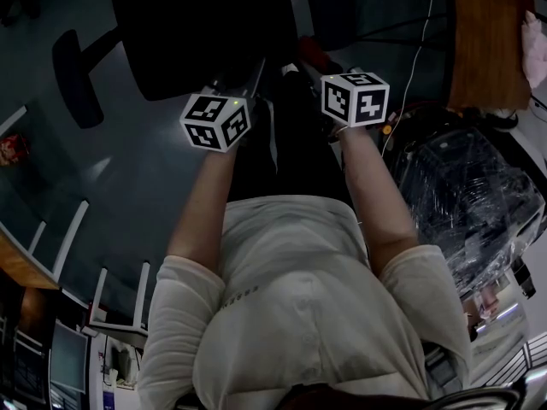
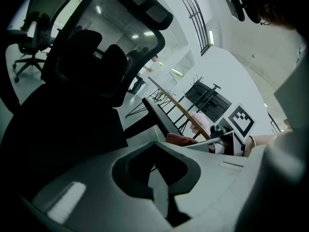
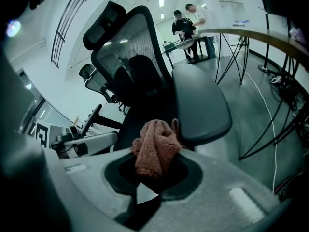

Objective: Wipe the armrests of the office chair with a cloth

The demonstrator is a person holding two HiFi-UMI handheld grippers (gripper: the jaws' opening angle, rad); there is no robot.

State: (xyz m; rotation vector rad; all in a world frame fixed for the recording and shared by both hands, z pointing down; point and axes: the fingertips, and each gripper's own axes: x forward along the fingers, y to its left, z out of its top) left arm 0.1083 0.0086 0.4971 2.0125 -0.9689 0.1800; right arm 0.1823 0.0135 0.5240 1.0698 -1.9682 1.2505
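Right gripper view: right claw (image 3: pixel 149 178) clamped narrow on the cloth (image 3: pixel 155 146). Cloth is reddish-brown terry, bunched into a lumpy wad, standing up out of the jaws. It sits just in front of the dark padded armrest (image 3: pixel 200 100) of the office chair (image 3: pixel 145 88); whether it touches, we can't tell. Chair is black, with mesh back (image 3: pixel 126 45) and headrest (image 3: pixel 104 21) on top.

Left gripper view: left claw (image 2: pixel 157 178) pinched nearly together, nothing between the jaws, pointed at the chair from the other side.

Head view, markings: black-and-white square markers on the left cube (image 1: pixel 215 122) and right cube (image 1: pixel 355 99), held side by side ahead of us.
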